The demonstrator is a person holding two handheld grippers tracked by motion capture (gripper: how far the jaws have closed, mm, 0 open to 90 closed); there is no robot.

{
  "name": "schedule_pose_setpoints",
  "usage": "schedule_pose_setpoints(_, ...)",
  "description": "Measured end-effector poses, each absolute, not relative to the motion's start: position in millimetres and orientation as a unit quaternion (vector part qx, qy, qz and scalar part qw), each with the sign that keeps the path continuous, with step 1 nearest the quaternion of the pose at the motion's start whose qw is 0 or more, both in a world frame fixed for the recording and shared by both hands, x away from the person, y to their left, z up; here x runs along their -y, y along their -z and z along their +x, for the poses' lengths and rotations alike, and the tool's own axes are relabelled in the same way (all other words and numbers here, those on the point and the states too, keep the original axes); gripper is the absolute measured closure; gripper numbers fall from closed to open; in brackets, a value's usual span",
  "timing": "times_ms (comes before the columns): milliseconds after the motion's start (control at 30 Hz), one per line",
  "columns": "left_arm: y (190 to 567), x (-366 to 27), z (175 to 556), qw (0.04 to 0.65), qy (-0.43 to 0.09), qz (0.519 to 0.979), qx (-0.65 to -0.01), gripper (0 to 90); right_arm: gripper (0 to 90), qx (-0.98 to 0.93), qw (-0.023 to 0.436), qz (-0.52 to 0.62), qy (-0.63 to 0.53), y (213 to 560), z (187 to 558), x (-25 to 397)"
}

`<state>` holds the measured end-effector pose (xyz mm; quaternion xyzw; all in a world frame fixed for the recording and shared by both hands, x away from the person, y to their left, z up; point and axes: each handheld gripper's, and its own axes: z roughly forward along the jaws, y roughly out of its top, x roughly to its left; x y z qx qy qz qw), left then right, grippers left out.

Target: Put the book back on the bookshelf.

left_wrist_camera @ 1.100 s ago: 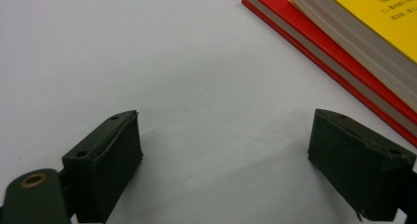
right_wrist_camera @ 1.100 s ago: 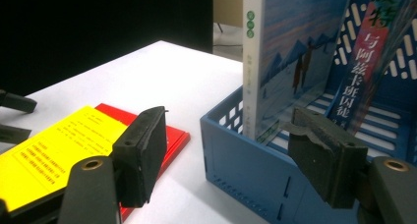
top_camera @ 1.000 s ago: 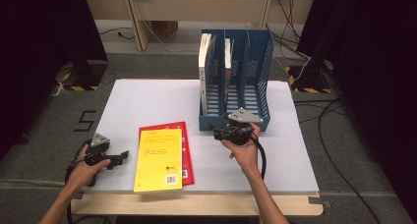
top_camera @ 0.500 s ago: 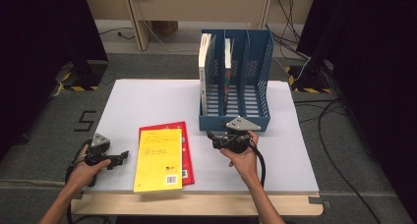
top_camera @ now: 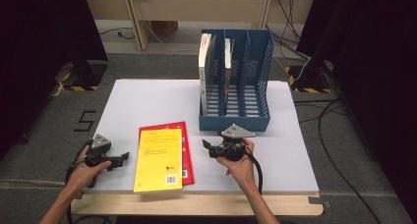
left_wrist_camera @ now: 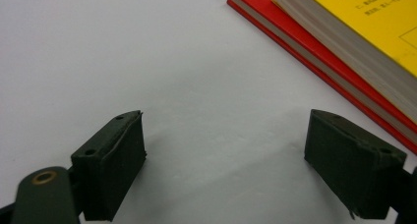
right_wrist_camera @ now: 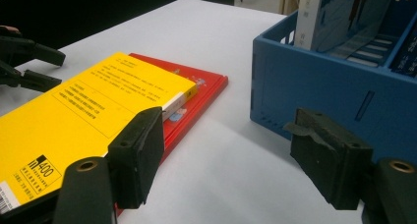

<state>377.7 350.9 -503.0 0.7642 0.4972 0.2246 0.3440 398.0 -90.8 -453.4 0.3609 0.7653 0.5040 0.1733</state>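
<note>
At the left edge of the desk the left gripper rests low, its jaws spread wide and empty, pointing toward the books. The yellow book lies flat on top of the red book, both near the front edge between the two grippers. Right of them the right gripper hovers just in front of the blue rack, its jaws also wide apart with nothing between them, aimed left at the stack.

The work looks to be filing the flat books into the rack, which already holds a white book in its left slot and another in the middle one. This reads as the approach: neither gripper touches a book yet. The next move likely calls for one gripper to close on the yellow book's edge, with the other perhaps steadying the red one so it does not slide along.

The left gripper view shows the page edges of both books stacked, well ahead and to the right of its jaws, a thickness the high view hides. The right gripper view shows the yellow cover just beside its left jaw, the rack's front wall close on the right, and the left gripper far off. The high view alone gives the rack's empty right slot.
</note>
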Motion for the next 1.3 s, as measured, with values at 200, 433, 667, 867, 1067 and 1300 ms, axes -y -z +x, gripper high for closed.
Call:
schedule_pose_setpoints(200,500.1,-348.7,375.7,0.356,-0.217,0.762,-0.496,14.7,29.6,-0.778,0.177,0.352,-0.49,458.9,396.3,85.9)
schedule_pose_setpoints(433,497.8,-343.8,373.3,0.369,-0.204,0.765,-0.486,14.7,29.1,-0.782,0.154,0.354,-0.489,466.2,396.3,81.3)
schedule_pose_setpoints(667,495.7,-336.3,370.0,0.381,-0.195,0.772,-0.47,14.7,29.0,-0.787,0.145,0.353,-0.485,470.7,395.5,77.6)
schedule_pose_setpoints(867,494.9,-330.0,367.7,0.381,-0.191,0.78,-0.457,14.7,29.1,-0.791,0.14,0.349,-0.483,471.8,394.7,75.5)
schedule_pose_setpoints(1067,493.5,-326.2,365.2,0.382,-0.194,0.783,-0.45,15.5,29.3,-0.793,0.137,0.348,-0.481,473.2,394.5,74.1)
schedule_pose_setpoints(1300,492.8,-324.3,363.1,0.379,-0.195,0.785,-0.45,18.5,29.3,-0.795,0.136,0.344,-0.48,474.1,394.5,72.5)
